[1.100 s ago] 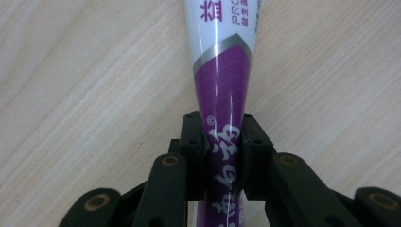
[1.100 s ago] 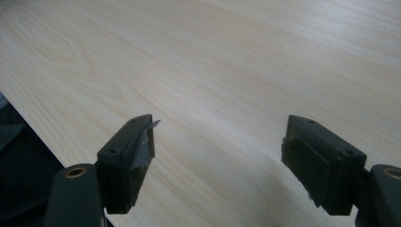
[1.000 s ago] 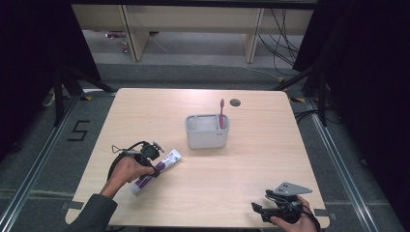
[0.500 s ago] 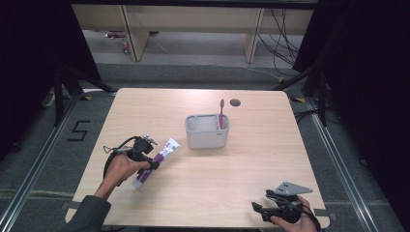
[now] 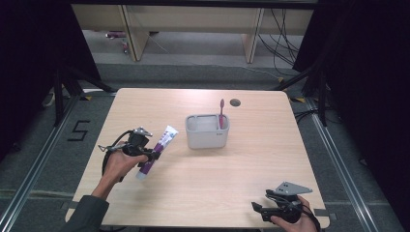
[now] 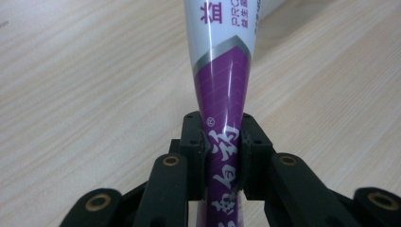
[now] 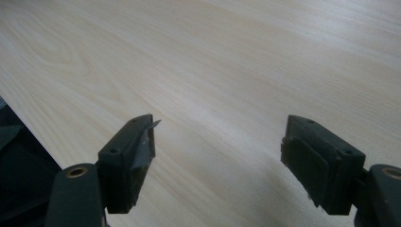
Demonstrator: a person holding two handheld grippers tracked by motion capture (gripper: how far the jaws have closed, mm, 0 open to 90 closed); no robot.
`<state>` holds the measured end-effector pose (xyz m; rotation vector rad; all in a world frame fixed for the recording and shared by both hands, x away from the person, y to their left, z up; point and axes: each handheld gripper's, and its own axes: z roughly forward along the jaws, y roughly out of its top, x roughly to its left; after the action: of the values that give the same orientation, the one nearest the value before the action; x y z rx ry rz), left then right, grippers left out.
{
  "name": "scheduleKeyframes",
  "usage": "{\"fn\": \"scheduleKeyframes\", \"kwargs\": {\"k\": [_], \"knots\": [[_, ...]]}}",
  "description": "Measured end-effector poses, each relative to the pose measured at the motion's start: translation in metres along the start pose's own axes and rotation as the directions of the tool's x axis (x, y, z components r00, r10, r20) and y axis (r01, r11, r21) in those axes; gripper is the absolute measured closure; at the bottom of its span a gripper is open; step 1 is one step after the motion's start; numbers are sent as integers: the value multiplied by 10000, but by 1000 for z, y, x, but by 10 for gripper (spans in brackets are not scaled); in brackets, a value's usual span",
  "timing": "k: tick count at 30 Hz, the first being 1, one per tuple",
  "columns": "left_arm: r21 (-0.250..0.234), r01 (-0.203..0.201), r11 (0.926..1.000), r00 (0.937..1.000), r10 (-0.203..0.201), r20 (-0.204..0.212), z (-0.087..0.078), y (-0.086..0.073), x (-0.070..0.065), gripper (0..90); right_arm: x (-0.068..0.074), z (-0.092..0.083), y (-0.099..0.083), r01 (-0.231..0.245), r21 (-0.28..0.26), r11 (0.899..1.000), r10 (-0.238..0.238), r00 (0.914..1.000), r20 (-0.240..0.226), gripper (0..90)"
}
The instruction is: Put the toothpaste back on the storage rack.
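Note:
A white and purple toothpaste tube [image 5: 159, 148] hangs tilted just over the left part of the wooden table [image 5: 232, 183], its white end toward the holder. My left gripper [image 5: 151, 155] is shut on its purple part; in the left gripper view the two pads squeeze the toothpaste tube [image 6: 222, 94] from both sides, my left gripper [image 6: 222, 146] just above the tabletop. A grey holder [image 5: 207, 131] stands mid-table with a pink toothbrush [image 5: 221, 112] upright in its right end. My right gripper [image 5: 257, 209] rests at the front right edge, and in its own view my right gripper [image 7: 217, 142] is open over bare wood.
A small dark round hole [image 5: 235, 102] sits in the table behind the holder. Black curtains flank both sides, and a wooden shelf unit [image 5: 193, 24] with cables stands on the floor beyond the far edge.
My left gripper has lifted the toothpaste tube a little off the table and drawn it slightly left, tilting its white end upward. The right gripper has stayed where it was.

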<state>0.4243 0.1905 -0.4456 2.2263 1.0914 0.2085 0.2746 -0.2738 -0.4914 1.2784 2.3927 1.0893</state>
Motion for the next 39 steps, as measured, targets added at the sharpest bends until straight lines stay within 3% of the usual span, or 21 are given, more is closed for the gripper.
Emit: {"fn": "scheduleKeyframes", "kwargs": {"k": [5,8,9,17,19,24,25,26,30,37,39], "knots": [[-250,5,9997,9999,-8,-130,-5,6,0,754,-1,0,0,11,29,10000,-11,10000,-2,266],[-695,77,9975,9997,-92,-209,-10,11,0,754,-1,0,0,-16,10,10000,16,10000,20,266],[-1145,190,9932,9992,-228,-321,-12,14,-1,754,-1,0,0,-68,49,10000,68,10000,11,266],[-1587,5,9873,9984,-96,-562,-20,28,-5,754,-1,0,0,-4,24,10000,4,10000,8,266],[-1976,99,9802,9986,-201,-496,-23,32,-6,754,-2,1,0,82,-19,10000,-82,9999,-91,266],[-2244,56,9745,9976,-208,-655,-26,37,-8,754,-2,1,0,144,28,9999,-144,9999,-18,266],[-2503,201,9679,9970,-383,-679,-27,40,-8,755,0,0,0,-172,121,9998,172,9998,-69,266],[-2647,276,9639,9967,-467,-661,-28,41,-9,755,-1,1,0,-174,127,9998,174,9998,-51,266],[-2831,259,9587,9967,-464,-662,-31,46,-10,755,-1,1,0,-123,99,9999,124,9999,-49,266],[-3309,349,9430,9971,-550,-518,-33,64,-17,755,-3,2,0,108,17,9999,-108,9999,-131,266],[-3321,286,9428,9975,-486,-519,-33,66,-18,755,-3,2,0,113,16,9999,-112,9998,-135,266]]}}
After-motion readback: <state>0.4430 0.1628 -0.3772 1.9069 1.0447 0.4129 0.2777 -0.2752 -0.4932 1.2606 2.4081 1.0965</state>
